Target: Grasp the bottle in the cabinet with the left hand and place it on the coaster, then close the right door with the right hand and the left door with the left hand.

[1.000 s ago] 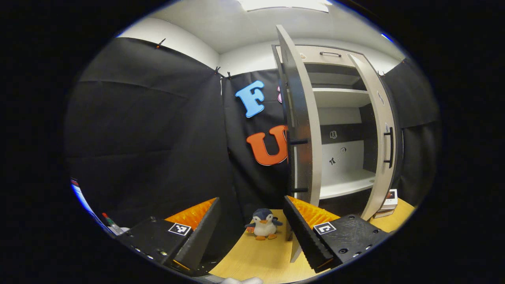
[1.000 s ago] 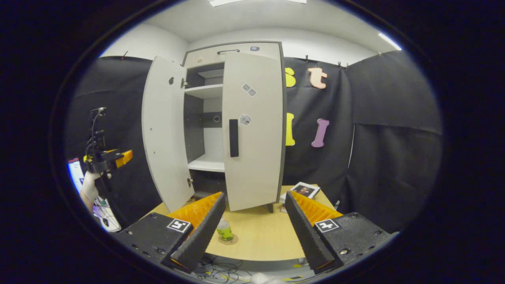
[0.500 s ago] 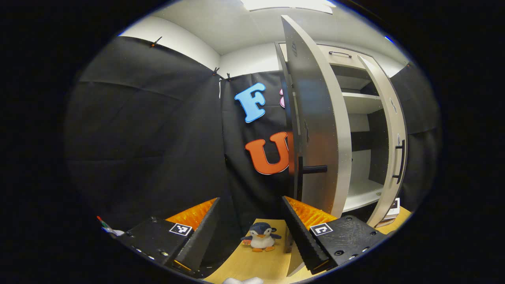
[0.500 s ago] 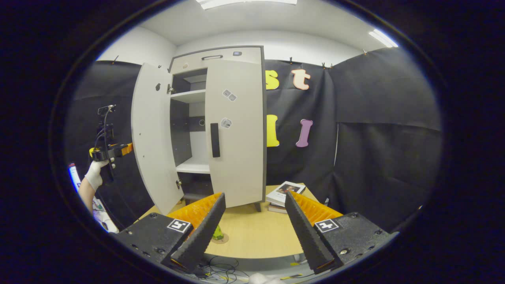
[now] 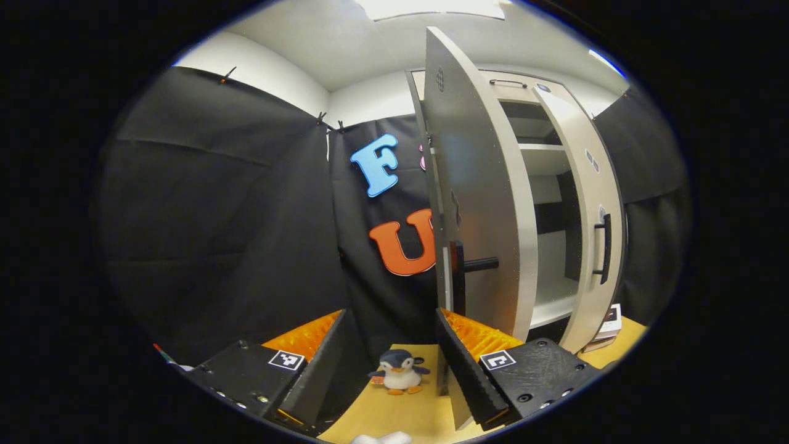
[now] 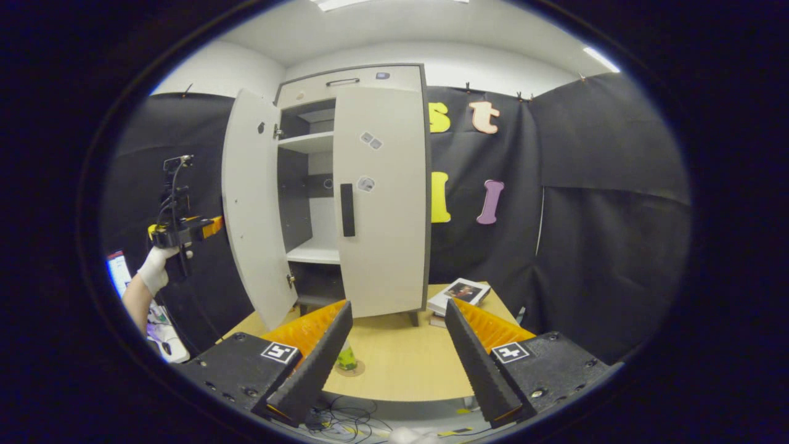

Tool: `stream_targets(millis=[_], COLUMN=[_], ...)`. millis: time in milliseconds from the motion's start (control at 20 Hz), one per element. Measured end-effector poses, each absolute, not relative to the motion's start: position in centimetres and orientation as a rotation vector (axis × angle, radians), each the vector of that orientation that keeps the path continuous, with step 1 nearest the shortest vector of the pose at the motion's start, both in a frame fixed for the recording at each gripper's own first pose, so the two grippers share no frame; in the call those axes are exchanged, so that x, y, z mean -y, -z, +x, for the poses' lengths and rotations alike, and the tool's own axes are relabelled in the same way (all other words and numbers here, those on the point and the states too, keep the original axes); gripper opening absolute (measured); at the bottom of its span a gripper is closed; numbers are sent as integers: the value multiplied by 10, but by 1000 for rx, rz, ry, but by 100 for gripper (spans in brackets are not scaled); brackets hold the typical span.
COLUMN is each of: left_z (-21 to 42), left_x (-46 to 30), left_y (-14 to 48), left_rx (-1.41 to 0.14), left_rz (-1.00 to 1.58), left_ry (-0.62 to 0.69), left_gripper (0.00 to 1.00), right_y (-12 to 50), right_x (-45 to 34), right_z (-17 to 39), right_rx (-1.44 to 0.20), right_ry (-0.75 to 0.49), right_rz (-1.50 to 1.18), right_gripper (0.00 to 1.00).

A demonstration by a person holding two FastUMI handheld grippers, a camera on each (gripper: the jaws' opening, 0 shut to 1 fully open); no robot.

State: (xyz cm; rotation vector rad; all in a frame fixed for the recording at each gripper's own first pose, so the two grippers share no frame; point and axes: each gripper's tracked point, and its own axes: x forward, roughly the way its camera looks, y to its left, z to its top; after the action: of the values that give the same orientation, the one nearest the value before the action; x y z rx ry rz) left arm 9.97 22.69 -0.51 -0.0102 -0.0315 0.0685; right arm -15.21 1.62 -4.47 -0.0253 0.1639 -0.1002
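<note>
The grey cabinet's left door (image 5: pixel 478 203) stands open, seen almost edge-on with its black handle (image 5: pixel 481 265) sticking out. My left gripper (image 5: pixel 391 364) is open, on the outer side of that door, its right finger by the door's lower edge; I cannot tell if they touch. In the right gripper view the left gripper (image 6: pixel 185 229), held by a gloved hand, hangs just left of the left door (image 6: pixel 256 203). The right door (image 6: pixel 379 197) covers the cabinet's right half. The green bottle (image 6: pixel 346 356) stands on the coaster (image 6: pixel 352 370), partly hidden by a finger of my open right gripper (image 6: pixel 394 357).
A toy penguin (image 5: pixel 399 372) sits on the wooden table (image 6: pixel 400 364) near the cabinet's left corner. A small stack of books (image 6: pixel 459 293) lies at the cabinet's right foot. Black cloth walls close in both sides. Cables hang below the table's front edge.
My left gripper has come nearer the left door's outer face, which now looms larger beside its right finger. The right gripper's view has shifted slightly; bottle and right door stay put.
</note>
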Motion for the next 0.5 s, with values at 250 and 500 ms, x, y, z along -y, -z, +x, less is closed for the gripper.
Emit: stream_targets(millis=[250, 500], left_z=[99, 109], left_x=[-185, -142], left_y=[-1, -5], left_rx=[47, 53], left_rz=[-14, -38], left_ry=[-10, 50], left_gripper=[88, 88], right_y=[46, 45], right_x=[-14, -16], right_z=[-151, -148], right_rx=[-171, -159], right_ry=[104, 116], right_rz=[-21, -19], right_gripper=[100, 100])
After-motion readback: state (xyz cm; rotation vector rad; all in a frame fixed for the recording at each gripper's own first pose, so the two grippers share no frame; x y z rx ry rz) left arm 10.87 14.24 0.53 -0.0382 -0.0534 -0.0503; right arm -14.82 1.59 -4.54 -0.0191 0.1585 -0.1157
